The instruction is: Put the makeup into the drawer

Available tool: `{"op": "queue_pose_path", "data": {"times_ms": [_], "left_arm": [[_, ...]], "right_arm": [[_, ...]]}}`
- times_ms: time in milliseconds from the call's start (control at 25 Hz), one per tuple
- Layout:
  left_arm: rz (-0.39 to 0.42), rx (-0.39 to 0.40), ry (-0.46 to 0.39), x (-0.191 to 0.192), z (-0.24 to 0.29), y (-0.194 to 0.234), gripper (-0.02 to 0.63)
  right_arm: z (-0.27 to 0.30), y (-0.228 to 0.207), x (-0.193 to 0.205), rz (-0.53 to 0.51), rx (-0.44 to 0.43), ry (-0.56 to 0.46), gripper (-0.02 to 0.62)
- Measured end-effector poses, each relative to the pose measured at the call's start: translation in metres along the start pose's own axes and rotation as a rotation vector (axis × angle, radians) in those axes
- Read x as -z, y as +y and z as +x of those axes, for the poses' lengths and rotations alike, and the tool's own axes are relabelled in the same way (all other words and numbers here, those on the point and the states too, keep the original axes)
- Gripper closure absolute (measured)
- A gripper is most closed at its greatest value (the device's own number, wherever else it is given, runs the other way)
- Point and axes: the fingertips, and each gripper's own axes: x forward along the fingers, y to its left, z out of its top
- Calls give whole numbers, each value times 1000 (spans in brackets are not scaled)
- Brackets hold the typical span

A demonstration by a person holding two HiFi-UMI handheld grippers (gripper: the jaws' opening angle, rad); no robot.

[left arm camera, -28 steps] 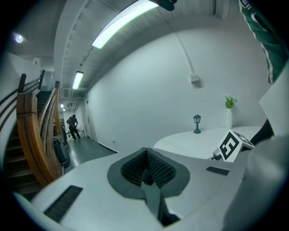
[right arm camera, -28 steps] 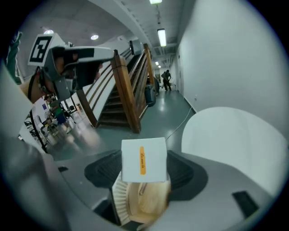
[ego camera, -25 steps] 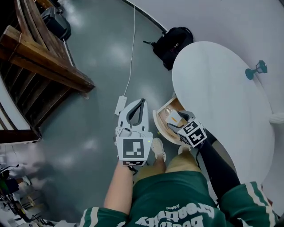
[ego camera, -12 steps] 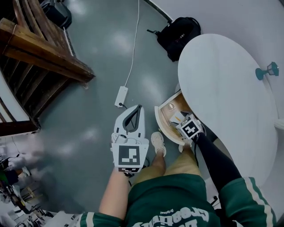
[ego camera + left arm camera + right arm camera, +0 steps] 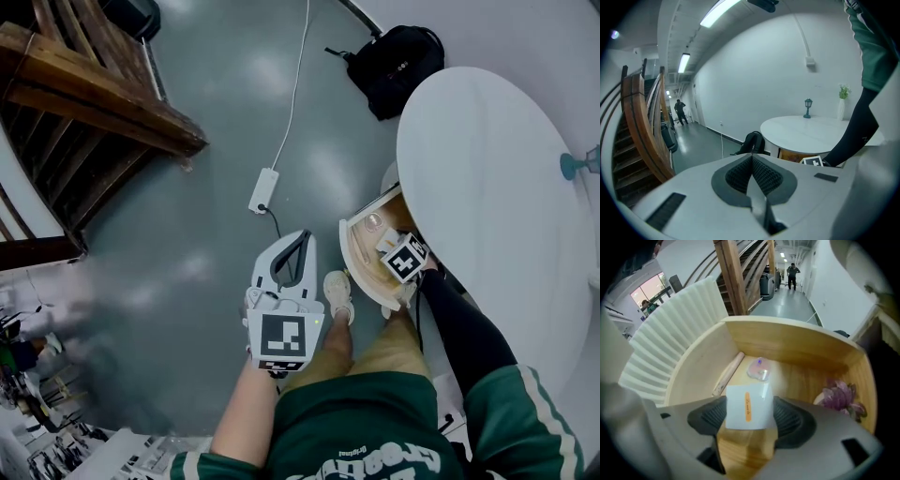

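Observation:
The makeup is a small white box with an orange label (image 5: 748, 405). My right gripper (image 5: 749, 414) is shut on it, pads pressing its two sides. It points steeply down and holds the box just above the wooden floor of the open drawer (image 5: 797, 350). In the head view the right gripper's marker cube (image 5: 405, 260) covers the box, over the drawer (image 5: 356, 258) that sticks out from under the round white table (image 5: 487, 169). My left gripper (image 5: 300, 242) hangs over the grey floor left of the drawer, jaws shut with nothing in them (image 5: 752, 158).
Inside the drawer lie a clear round compact (image 5: 758, 370), a wooden stick (image 5: 729, 372) and a purple flower-like item (image 5: 840, 397). A black backpack (image 5: 398, 58) sits by the table. A power strip with cable (image 5: 263, 188) lies on the floor, beside a wooden staircase (image 5: 84, 103).
My right gripper has sunk with the white box down into the drawer. The left gripper has come lower too, still shut over the floor.

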Motion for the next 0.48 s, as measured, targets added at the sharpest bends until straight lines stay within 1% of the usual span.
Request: {"op": "queue_pose_path", "data": {"times_ms": [160,280,480], "left_arm": [[-11,3,19,8,-2,9,607],[-22,2,29,15,-3,14,607],[-30,-1,35,17,-4,16,606]], "right_arm": [[9,3,1,-35,-3,47,273],[17,10,-2,-43,-25,65,273],[17,14,-8,-45,-38,62,275]]}}
